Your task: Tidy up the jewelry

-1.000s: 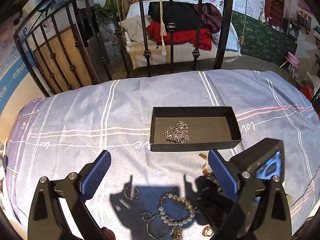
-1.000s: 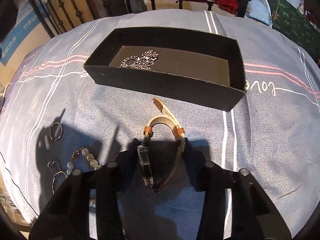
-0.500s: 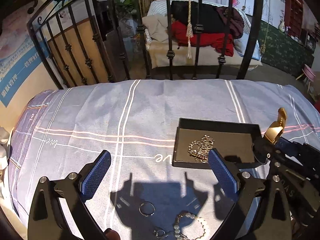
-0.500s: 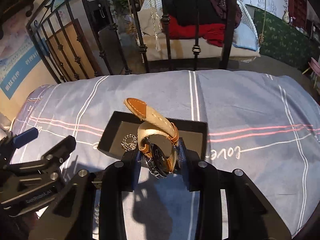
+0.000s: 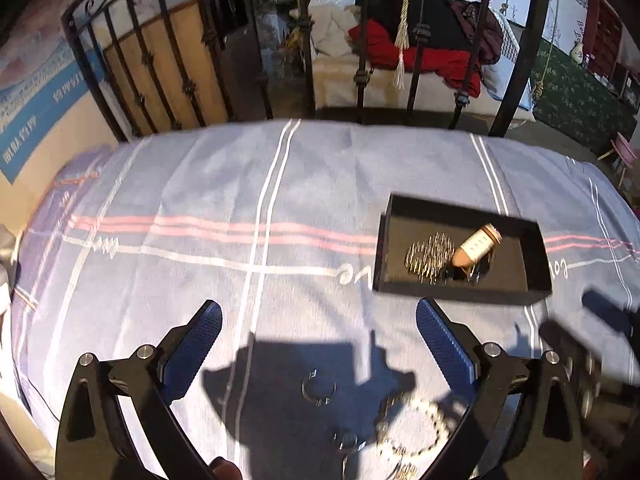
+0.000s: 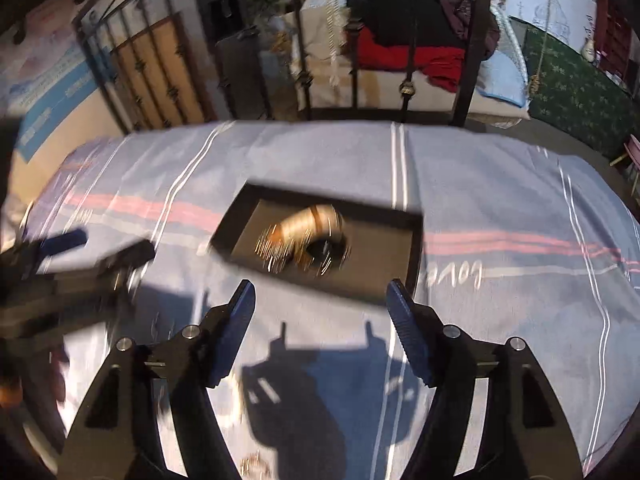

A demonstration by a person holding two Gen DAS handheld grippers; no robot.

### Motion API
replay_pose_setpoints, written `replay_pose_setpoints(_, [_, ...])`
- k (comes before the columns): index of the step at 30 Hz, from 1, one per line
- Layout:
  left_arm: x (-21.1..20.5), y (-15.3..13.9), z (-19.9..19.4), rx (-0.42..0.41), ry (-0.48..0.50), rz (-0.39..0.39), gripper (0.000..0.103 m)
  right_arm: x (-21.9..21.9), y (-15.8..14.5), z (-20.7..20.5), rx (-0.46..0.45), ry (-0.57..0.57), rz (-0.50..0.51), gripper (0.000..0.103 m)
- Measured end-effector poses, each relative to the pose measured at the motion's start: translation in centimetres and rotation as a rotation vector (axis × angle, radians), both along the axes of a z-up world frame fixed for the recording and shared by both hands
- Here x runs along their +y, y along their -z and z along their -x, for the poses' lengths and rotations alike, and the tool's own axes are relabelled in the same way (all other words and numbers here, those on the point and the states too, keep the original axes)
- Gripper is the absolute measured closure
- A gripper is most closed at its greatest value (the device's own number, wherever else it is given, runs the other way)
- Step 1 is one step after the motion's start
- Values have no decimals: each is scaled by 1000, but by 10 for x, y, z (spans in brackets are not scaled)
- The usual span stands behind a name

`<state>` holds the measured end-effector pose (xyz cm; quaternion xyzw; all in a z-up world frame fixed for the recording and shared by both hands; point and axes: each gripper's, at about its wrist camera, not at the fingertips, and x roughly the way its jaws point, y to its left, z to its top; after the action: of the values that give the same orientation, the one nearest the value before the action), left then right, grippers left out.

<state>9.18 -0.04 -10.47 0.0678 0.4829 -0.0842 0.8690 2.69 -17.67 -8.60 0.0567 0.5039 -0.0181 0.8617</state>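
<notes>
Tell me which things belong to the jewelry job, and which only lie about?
Job: black tray, watch and silver chain in it, pearl bracelet, ring.
Lying about: red clothes, tassel rope, iron railing.

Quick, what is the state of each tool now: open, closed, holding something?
Left tool: open, holding nothing.
Right tool: open, holding nothing; the watch lies in the box.
</notes>
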Motion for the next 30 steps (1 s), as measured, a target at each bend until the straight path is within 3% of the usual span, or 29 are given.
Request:
replay_pose_setpoints(4, [16,27,29,86,2,40,19,34,33,67,105,-82,-18,35])
replay_pose_setpoints(6, [12,44,45,144,37,31,19,50,51,93,142,-106,-11,35])
replay_pose_setpoints(15, [1,80,70,219,54,18,20,53,73,98,156,-78,-82,35])
replay_pose_setpoints(17, [-9,82,68,213,72,4,26,52,75,98,154,-68,-59,47])
replay_pose_setpoints(20, [-29,89,67,205,132,-32,47,46,75,99,152,-39,-57,69])
replay_pose_setpoints(21, [-35,90,68,182,155,-43,59,43,76,99,154,-29,-53,78])
replay_pose_setpoints(22, [-39,90,69,166,170,-50,77,39,76,99,156,-23,-62,78])
replay_pose_setpoints(23, [-41,90,69,167,177,-37,85,37,76,99,158,-23,-74,78])
replay_pose_setpoints(25, [-38,88,67,180,168,-5,86,39,74,99,154,-32,-60,78])
replay_pose_setpoints(27, [-27,83,64,200,166,76,87,40,72,100,147,-29,-69,78])
replay_pose_setpoints(30, [-18,63,65,146,173,92,90,36,61,100,122,-18,-82,78])
